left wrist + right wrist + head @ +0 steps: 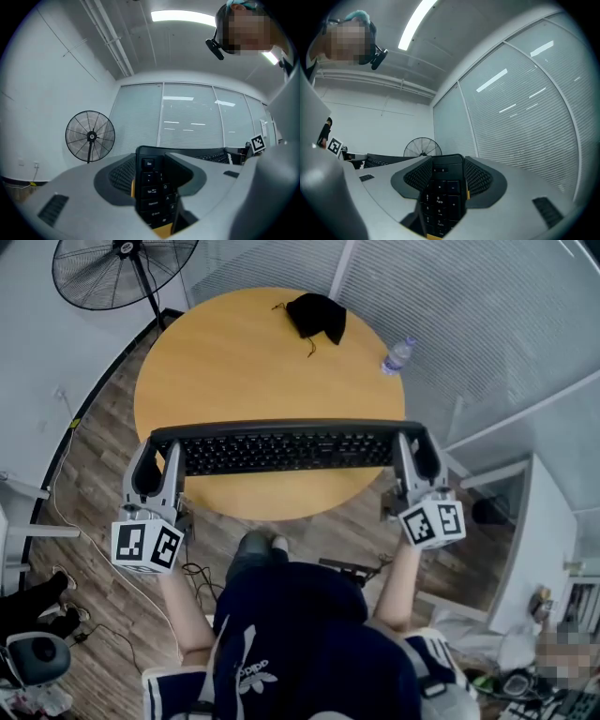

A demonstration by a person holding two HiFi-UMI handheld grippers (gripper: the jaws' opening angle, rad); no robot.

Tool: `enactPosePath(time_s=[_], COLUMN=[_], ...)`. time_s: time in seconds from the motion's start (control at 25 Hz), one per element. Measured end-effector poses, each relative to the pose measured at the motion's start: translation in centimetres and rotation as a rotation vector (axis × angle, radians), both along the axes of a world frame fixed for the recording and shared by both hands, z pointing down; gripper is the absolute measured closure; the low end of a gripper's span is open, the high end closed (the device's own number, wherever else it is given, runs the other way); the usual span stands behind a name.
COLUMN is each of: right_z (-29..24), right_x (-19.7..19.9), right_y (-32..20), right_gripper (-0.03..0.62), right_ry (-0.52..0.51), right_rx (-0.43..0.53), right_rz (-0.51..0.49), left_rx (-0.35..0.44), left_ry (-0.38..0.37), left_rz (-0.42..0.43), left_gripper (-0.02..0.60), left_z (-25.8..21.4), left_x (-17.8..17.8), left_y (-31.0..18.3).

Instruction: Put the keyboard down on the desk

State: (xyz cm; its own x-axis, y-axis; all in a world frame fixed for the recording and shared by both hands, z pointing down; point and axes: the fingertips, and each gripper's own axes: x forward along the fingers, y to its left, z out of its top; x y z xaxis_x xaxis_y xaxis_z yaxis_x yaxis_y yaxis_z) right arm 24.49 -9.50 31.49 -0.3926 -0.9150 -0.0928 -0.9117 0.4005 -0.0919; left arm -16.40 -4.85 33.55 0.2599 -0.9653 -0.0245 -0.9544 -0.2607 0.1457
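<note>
A long black keyboard (286,449) hangs in the air over the near edge of the round wooden desk (244,352), keys facing up toward the head camera. My left gripper (161,460) is shut on the keyboard's left end, where the Esc and Tab keys (152,192) sit between its jaws. My right gripper (417,457) is shut on the right end, with the number pad (440,199) pinched between its jaws. Both gripper views point up at the walls and ceiling.
A black cloth pouch (317,315) lies at the desk's far side, and a plastic water bottle (397,355) lies near its right edge. A standing fan (127,270) is at the far left. Glass partitions run on the right. Cables lie on the floor.
</note>
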Motion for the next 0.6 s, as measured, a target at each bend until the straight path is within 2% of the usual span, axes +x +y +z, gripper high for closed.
enactPosePath(time_s=[0.6], right_z=[1.3], right_x=[-1.5], right_y=[-5.2], right_gripper=[0.385], right_ry=[0.002], right_rx=[-0.040], right_rz=[0.053], left_rx=[-0.041], left_ry=[-0.001], left_rz=[0.042], left_gripper=[0.403], left_z=[1.1], left_x=[-1.7], left_y=[-7.1])
